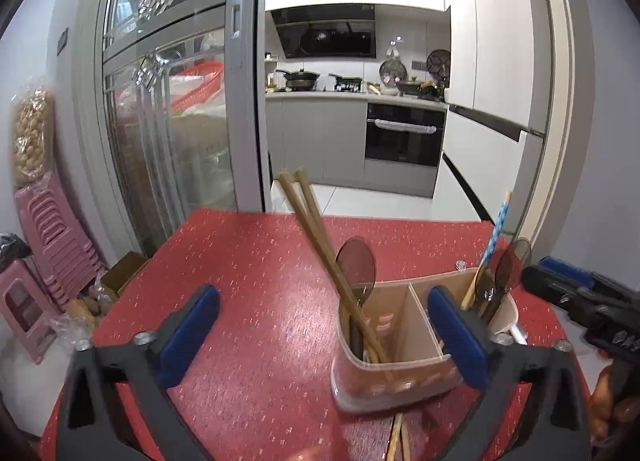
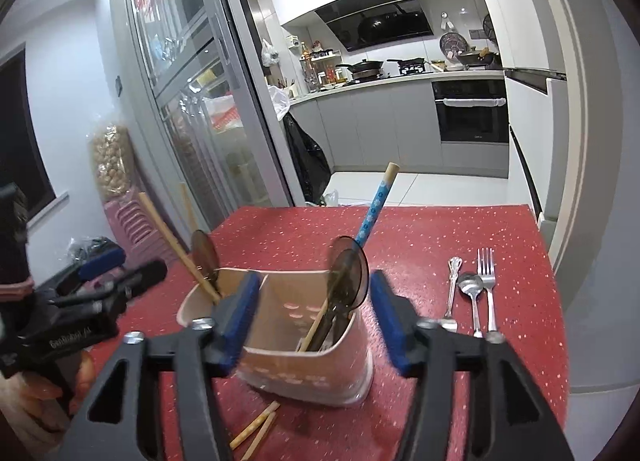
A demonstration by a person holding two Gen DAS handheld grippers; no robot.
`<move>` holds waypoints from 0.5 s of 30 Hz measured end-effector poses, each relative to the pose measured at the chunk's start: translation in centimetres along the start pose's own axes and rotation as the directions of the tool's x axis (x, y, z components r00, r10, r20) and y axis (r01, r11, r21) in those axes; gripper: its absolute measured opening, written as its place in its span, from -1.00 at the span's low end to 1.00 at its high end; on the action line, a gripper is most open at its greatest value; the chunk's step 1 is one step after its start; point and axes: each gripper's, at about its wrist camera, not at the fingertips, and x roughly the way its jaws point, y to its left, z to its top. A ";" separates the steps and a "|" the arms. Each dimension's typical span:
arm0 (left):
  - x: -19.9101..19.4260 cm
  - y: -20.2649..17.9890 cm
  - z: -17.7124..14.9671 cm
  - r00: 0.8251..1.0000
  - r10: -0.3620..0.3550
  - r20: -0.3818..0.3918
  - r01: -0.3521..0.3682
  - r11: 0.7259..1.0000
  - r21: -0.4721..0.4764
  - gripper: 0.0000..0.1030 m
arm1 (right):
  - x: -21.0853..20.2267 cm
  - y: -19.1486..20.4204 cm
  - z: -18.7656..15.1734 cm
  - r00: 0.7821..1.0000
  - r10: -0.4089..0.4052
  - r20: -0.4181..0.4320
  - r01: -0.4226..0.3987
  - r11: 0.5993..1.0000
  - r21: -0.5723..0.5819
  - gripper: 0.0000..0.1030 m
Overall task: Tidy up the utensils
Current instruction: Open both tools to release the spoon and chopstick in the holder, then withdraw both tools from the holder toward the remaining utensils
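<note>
Standing wide apart and gripping nothing, the jaws of the left gripper (image 1: 324,337) and right gripper (image 2: 312,321) flank the beige divided utensil holder (image 2: 304,365) on the red table (image 2: 420,229). Chopsticks (image 1: 316,245) and dark spoons (image 2: 348,277) lean inside; a fork (image 2: 487,285) and metal spoon (image 2: 472,293) lie beside it, loose chopsticks (image 2: 256,429) in front. A careless finger could tip that top-heavy holder.

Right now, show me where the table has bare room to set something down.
Free: the red table left of the utensil holder, and beyond it to the far edge. Crowded: the right side with fork, spoon and handled utensil; chopsticks before the holder.
</note>
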 end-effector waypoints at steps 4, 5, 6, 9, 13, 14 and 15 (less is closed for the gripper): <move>-0.6 0.7 -2.0 0.997 -0.011 -0.077 0.011 1.000 -0.007 1.00 | -1.6 0.2 -0.6 0.999 0.015 -0.031 -0.014 0.999 0.033 0.58; -0.6 0.8 -2.7 0.995 -0.008 -0.102 0.008 1.000 0.001 1.00 | -1.7 0.1 -0.9 0.999 0.013 -0.043 -0.011 0.999 0.041 0.58; -0.6 0.8 -3.3 0.992 -0.008 -0.126 0.009 1.000 0.011 1.00 | -1.9 0.2 -1.3 0.998 0.009 -0.060 -0.006 0.999 0.051 0.58; -0.9 0.9 -5.9 0.982 0.003 -0.187 0.003 0.999 0.034 1.00 | -2.2 0.5 -2.9 0.991 -0.004 -0.132 0.014 0.997 0.075 0.58; -0.9 1.2 -9.4 0.962 -0.002 -0.274 0.021 0.998 0.067 1.00 | -2.0 0.9 -5.8 0.969 -0.007 -0.248 0.035 0.994 0.107 0.58; -1.0 1.2 -10.3 0.955 -0.008 -0.295 0.030 0.997 0.068 1.00 | -1.9 1.1 -6.7 0.960 -0.002 -0.280 0.035 0.993 0.114 0.58; -0.9 1.2 -11.0 0.948 -0.018 -0.317 0.042 0.997 0.069 1.00 | -1.8 1.3 -7.5 0.952 0.001 -0.306 0.036 0.993 0.116 0.58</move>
